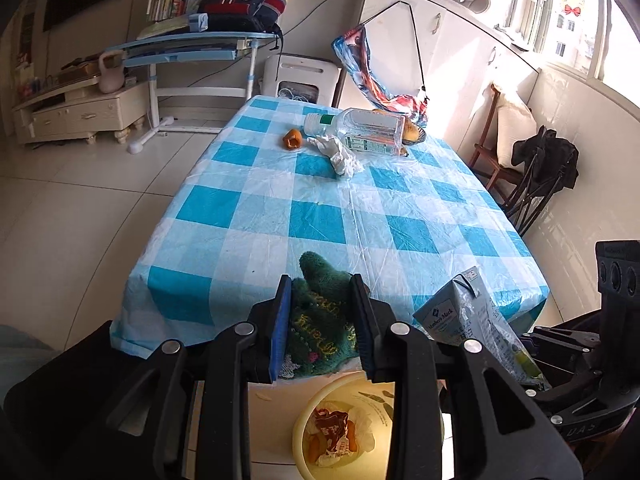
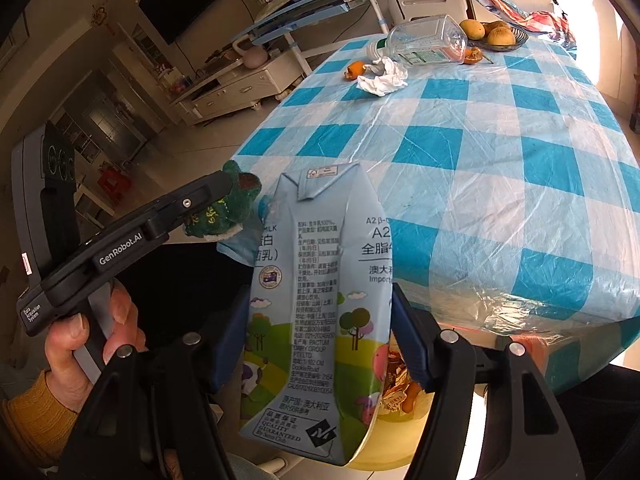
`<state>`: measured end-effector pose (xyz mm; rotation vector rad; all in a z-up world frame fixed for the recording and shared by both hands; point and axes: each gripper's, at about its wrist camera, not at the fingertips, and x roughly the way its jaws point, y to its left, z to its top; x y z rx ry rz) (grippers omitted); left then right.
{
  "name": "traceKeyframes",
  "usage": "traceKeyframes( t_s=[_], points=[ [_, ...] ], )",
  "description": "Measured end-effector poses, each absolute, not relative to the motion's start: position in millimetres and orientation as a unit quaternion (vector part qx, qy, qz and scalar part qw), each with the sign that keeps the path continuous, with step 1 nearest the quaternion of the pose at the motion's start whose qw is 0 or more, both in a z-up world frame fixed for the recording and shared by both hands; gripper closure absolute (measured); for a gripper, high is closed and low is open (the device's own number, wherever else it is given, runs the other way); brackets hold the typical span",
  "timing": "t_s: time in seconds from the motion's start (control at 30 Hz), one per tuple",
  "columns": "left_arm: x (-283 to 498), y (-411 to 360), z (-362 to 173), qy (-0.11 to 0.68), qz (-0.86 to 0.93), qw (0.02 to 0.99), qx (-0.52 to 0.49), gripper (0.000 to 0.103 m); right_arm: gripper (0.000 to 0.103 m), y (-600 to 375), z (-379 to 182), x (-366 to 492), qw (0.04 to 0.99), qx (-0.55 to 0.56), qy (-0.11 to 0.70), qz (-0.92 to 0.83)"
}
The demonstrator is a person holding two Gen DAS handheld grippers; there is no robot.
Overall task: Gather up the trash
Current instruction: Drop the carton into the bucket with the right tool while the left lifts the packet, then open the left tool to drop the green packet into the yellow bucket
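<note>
Both wrist cameras are looking forward from the near table [image 1: 320,216] edge, close, sharing the checkered tabletop and the far bottle [image 2: 428,40].

Readable print on carton and left gripper

The carton [image 2: 320,312] reads "A2", "MILK", "QUALITY GUARANTEED", and "Members Mark" in the left view; the left gripper [image 2: 224,204] reads "GenRobot.AI" and "Data Acquisition System".

The counter [image 1: 320,216] is covered by a blue-and-white checked plastic cloth [image 1: 404,236]. At its far end, toward 12 o'clock, a clear plastic bottle [image 1: 356,130] lies on its side. A crumpled white tissue [image 1: 340,154] lies touching it on the near side. An orange peel [image 1: 293,139] lies just beside the tissue at 10 o'clock. A fruit bowl [image 2: 498,38] stands behind the bottle.
</note>
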<state>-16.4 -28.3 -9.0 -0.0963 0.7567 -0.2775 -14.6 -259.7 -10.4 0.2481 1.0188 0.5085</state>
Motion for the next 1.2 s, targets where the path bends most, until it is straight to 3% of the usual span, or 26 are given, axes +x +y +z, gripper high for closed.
traceKeyframes(
  t_s=[0.6,0.87,0.93,1.07,1.13,1.2],
  points=[
    [-63,-47,-22,0.378,-0.156,0.912,-0.017,0.075,0.038,-228,-61,-29,0.798,0.0,0.568,0.201],
    [-73,-73,-45,0.416,-0.191,0.889,0.015,0.072,0.026,-280,-27,-28,0.857,0.097,0.491,0.127],
    [-75,-80,-53,0.429,-0.198,0.881,0.031,0.066,0.024,-297,-18,-28,0.867,0.144,0.462,0.12],
    [-81,-80,-49,0.406,-0.166,0.897,0.059,0.031,0.021,-315,-8,-27,0.882,0.175,0.426,0.1],
    [-82,-73,-41,0.383,-0.141,0.911,0.057,0.02,0.021,-315,-6,-26,0.886,0.176,0.418,0.094],
    [-81,-62,-33,0.362,-0.11,0.924,0.05,0.017,0.02,-310,-4,-27,0.89,0.169,0.413,0.091]
  ],
)
